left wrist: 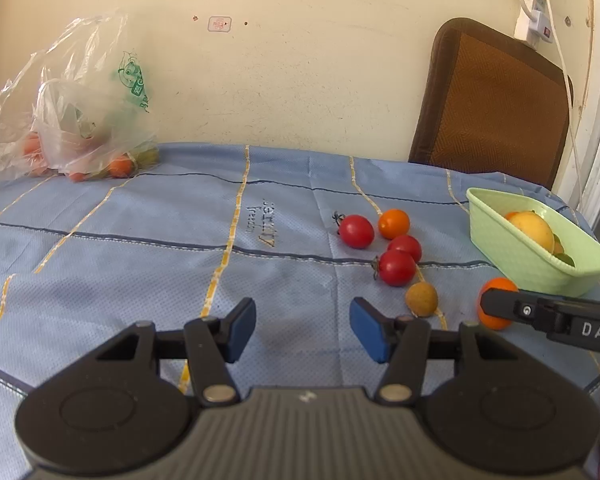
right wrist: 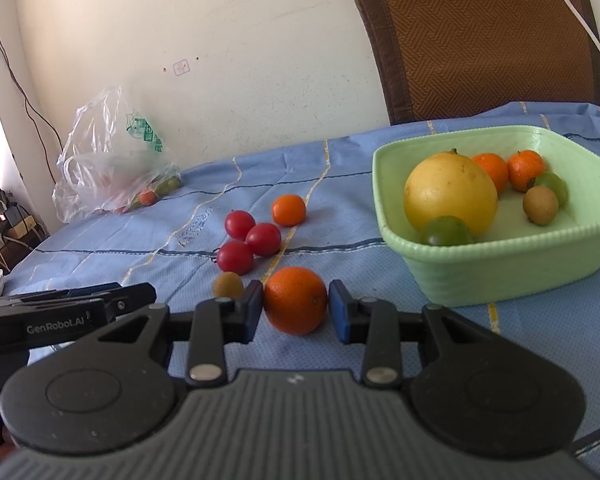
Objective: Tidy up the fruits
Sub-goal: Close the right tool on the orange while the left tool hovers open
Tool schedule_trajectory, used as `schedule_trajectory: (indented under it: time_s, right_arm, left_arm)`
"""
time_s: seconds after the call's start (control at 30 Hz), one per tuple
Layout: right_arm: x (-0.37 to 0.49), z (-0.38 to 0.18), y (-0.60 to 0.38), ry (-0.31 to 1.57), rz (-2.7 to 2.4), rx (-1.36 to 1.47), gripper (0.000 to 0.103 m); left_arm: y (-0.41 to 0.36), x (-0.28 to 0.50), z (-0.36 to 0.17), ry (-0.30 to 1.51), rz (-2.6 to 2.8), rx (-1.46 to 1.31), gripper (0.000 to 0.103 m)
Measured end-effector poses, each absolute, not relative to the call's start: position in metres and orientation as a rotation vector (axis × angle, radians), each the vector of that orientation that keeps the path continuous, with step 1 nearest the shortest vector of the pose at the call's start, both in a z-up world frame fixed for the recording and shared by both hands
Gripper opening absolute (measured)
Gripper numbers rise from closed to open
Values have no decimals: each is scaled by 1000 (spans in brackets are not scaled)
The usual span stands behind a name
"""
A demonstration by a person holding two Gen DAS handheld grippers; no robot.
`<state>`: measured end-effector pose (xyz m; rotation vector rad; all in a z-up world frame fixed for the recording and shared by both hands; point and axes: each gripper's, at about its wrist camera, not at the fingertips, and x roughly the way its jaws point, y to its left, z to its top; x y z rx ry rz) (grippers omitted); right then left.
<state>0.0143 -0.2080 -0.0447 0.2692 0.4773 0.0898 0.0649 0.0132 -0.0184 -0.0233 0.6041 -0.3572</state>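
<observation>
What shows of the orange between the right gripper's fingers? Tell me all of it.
The orange is round and bright orange, with a finely dimpled, slightly glossy peel and a small dark speck; it looks whole. It sits on the blue tablecloth between the pads of the right gripper: one pad meets its side, the other stands a sliver off. A small brown fruit lies close beside it, apart. It is outside the green basin.
</observation>
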Motion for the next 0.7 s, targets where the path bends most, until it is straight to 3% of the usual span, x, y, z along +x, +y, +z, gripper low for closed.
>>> schedule_trajectory:
  time_s: [0.7]
  right_arm:
    - [14,-46,-208,485,92,264,40]
  left_arm:
    - [13,65,-18,606,-362,-34,54]
